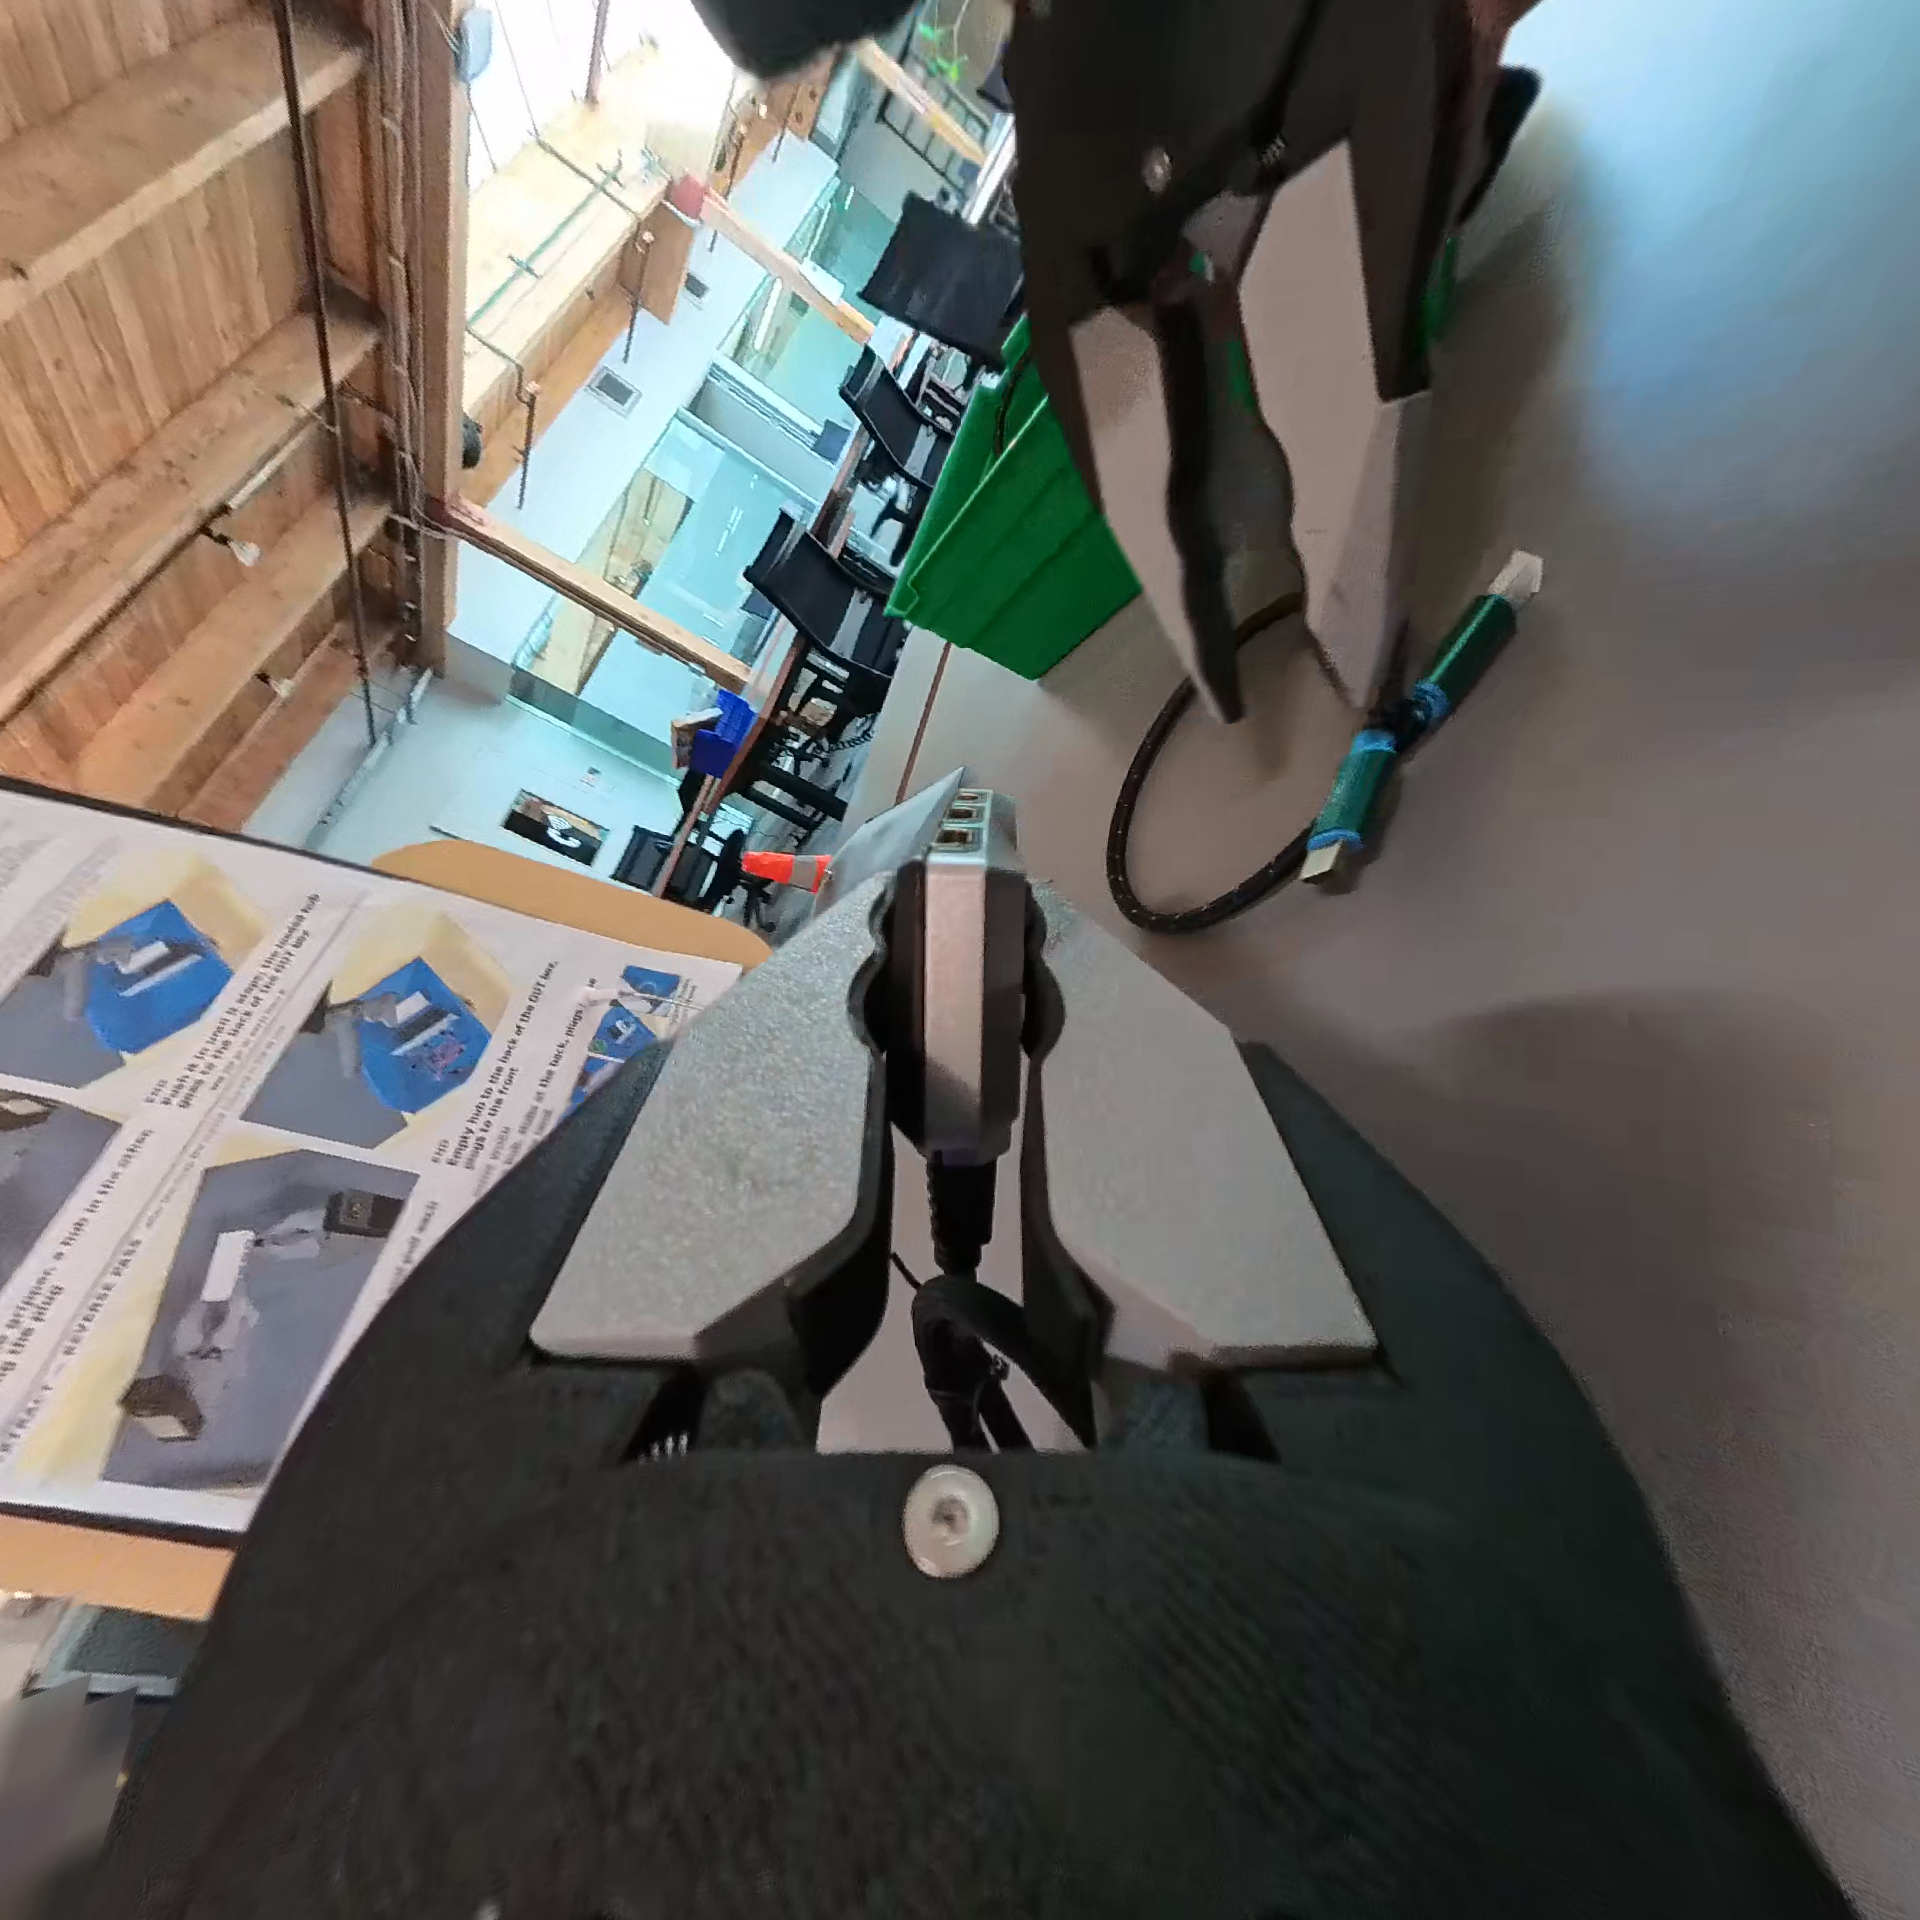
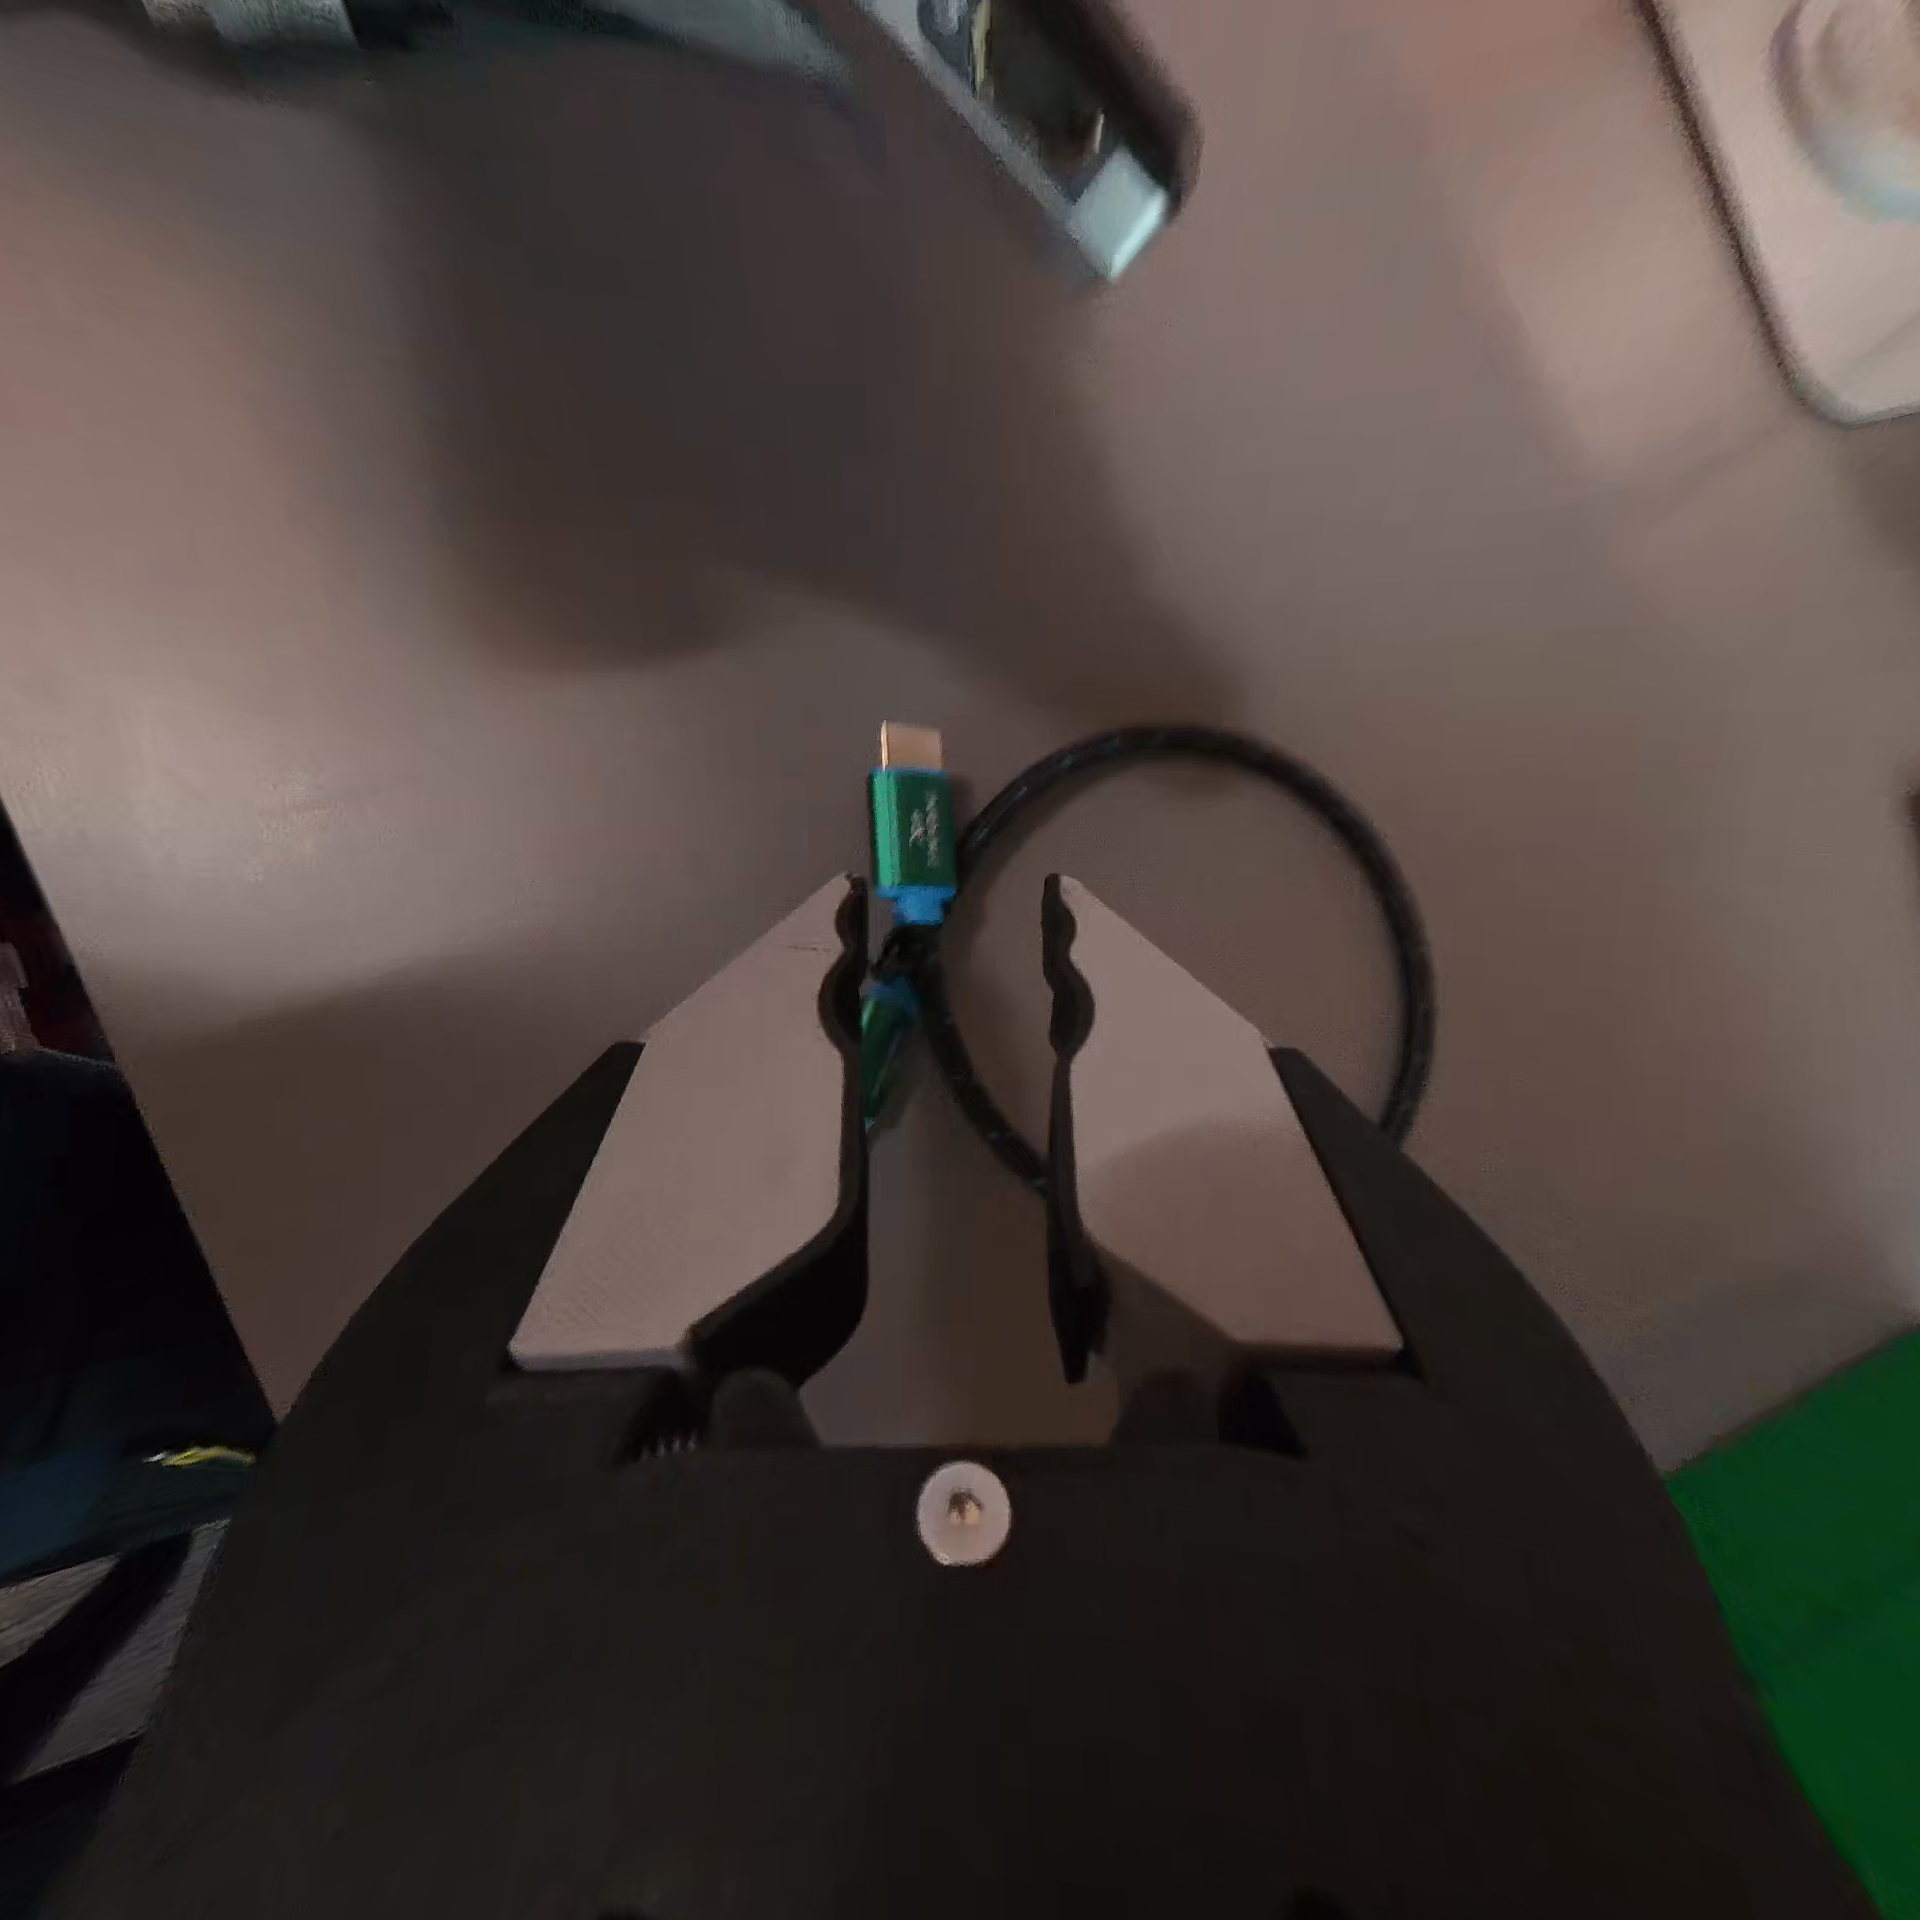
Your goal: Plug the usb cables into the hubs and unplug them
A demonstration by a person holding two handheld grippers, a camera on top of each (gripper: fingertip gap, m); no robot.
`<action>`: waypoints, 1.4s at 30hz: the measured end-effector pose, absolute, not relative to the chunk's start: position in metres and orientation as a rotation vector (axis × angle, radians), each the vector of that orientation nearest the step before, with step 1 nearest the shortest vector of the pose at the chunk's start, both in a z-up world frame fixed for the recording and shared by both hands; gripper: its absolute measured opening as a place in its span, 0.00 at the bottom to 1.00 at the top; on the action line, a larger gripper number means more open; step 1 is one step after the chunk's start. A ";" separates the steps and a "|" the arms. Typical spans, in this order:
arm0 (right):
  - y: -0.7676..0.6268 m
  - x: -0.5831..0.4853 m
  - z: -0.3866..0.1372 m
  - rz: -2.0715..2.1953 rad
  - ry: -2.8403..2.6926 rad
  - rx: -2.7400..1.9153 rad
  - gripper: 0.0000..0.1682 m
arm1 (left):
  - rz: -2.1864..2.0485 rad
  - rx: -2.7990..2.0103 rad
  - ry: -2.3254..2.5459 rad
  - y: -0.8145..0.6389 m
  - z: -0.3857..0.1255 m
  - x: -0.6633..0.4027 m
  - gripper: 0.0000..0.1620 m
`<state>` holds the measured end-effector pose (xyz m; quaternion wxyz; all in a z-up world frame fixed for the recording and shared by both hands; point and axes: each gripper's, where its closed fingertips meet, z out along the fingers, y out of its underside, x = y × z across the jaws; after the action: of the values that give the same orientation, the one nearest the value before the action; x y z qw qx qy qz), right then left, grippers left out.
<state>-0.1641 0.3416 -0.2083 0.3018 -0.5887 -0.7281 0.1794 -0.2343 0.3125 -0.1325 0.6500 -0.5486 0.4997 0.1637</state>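
Observation:
My left gripper (image 1: pixel 961 904) is shut on a slim silver hub (image 1: pixel 961 1029) and holds it on edge above the grey table (image 1: pixel 1558 1195). The hub's ports face away and a dark lead hangs from its near end. The hub also shows, blurred, at the top of the right wrist view (image 2: pixel 1091 177). My right gripper (image 2: pixel 951 894) is open and low over a short black cable (image 2: pixel 1392 914) coiled in a loop. One green plug (image 2: pixel 912 821) lies just beyond its fingertips; the second green plug (image 2: pixel 883 1039) lies by the left finger. In the left wrist view the right gripper (image 1: pixel 1294 696) stands over the loop (image 1: pixel 1132 883).
A green bin (image 1: pixel 997 561) stands on the table behind the right gripper; its edge shows in the right wrist view (image 2: pixel 1818 1558). A printed sheet with pictures (image 1: pixel 260 1091) lies at the left. A pale flat object (image 2: pixel 1829 260) sits at the far right. Spacing between my two grippers at the tips: around 12 centimetres.

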 end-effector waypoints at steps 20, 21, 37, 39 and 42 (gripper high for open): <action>0.340 -0.172 -0.239 0.794 -1.779 -1.684 0.09 | 0.505 -1.191 1.233 0.321 -0.155 -0.237 0.12; 0.340 -0.172 -0.239 0.794 -1.772 -1.687 0.09 | 0.503 -1.193 1.238 0.321 -0.157 -0.237 0.12; 0.304 -0.185 -0.186 0.628 -1.788 -1.678 0.09 | 0.684 -1.199 1.299 0.332 -0.173 -0.236 0.12; 0.300 -0.191 -0.184 0.610 -1.814 -1.664 0.09 | 0.730 -1.182 1.307 0.333 -0.172 -0.235 0.12; 0.297 -0.198 -0.188 0.585 -1.860 -1.669 0.09 | 0.794 -1.163 1.313 0.335 -0.171 -0.235 0.12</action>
<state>-0.1980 0.2974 -0.1879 0.2837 -0.6236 -0.6949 0.2185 -0.2349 0.3351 -0.1714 0.5715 -0.4956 0.5597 0.3384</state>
